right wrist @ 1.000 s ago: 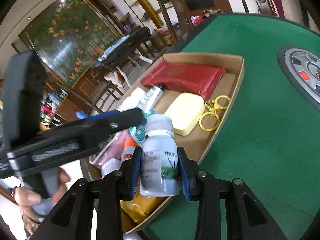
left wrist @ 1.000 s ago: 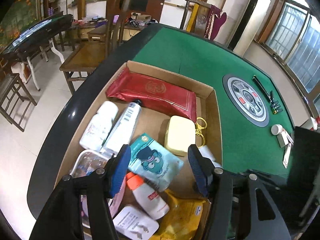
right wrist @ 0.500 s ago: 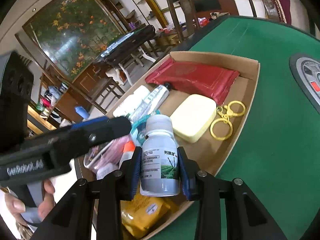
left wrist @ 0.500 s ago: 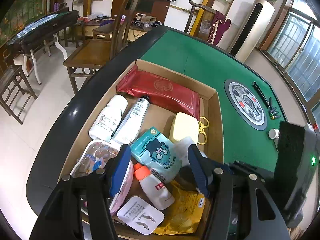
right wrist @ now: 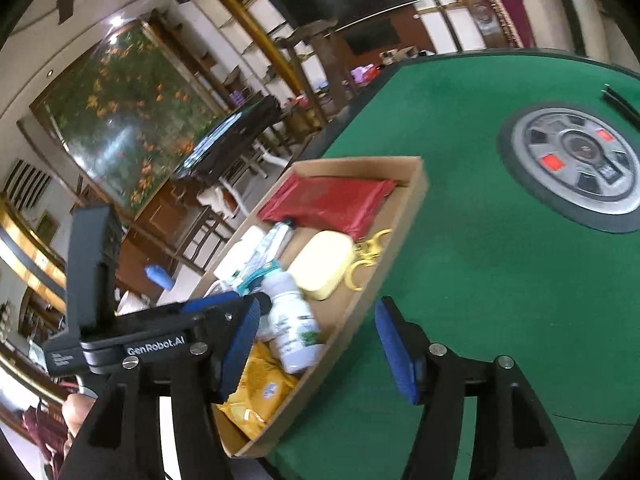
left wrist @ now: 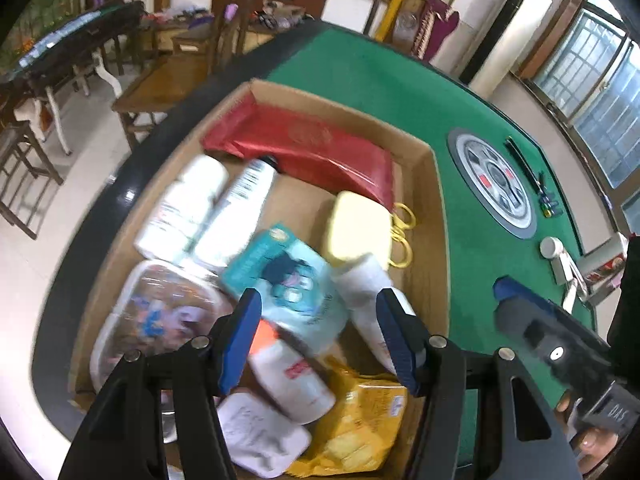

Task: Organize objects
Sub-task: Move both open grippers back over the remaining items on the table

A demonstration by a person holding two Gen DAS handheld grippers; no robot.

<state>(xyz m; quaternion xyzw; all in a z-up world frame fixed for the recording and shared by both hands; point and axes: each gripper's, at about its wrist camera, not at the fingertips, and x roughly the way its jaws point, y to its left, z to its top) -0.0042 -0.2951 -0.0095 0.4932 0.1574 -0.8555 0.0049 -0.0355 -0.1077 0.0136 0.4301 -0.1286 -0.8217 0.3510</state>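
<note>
- The right gripper (right wrist: 316, 344) has its jaws apart; they have just been opening, and nothing is pressed between the blue pads now.
- The white bottle (right wrist: 294, 326) with a green label lies in the cardboard box (right wrist: 404, 216), low and left of centre in the right wrist view, near the left pad but free of it.
- In the left wrist view the same bottle (left wrist: 372, 300) lies on its side near the box's right wall (left wrist: 434, 240), just below the pale yellow case (left wrist: 356, 228).
- The left gripper (left wrist: 318, 340) hangs over the box at the bottom of its frame, jaws apart and holding nothing.
- Between and under its pads lie a teal packet (left wrist: 292, 276) and a small bottle with an orange cap (left wrist: 288, 372).
- A red pouch (left wrist: 308, 152) lies across the far end of the box; two white bottles (left wrist: 208, 208) lie side by side left of centre.
- Yellow key rings (left wrist: 402, 232) sit against the right wall, touching the yellow case.
- A yellow snack bag (left wrist: 360, 424) and a white card (left wrist: 260, 432) fill the near corner, with a clear lidded tub (left wrist: 160, 320) at lower left.
- The box sits on a green felt table (right wrist: 480, 280), whose round grey centre panel (right wrist: 576, 164) shows at the upper right of the right wrist view.
</note>
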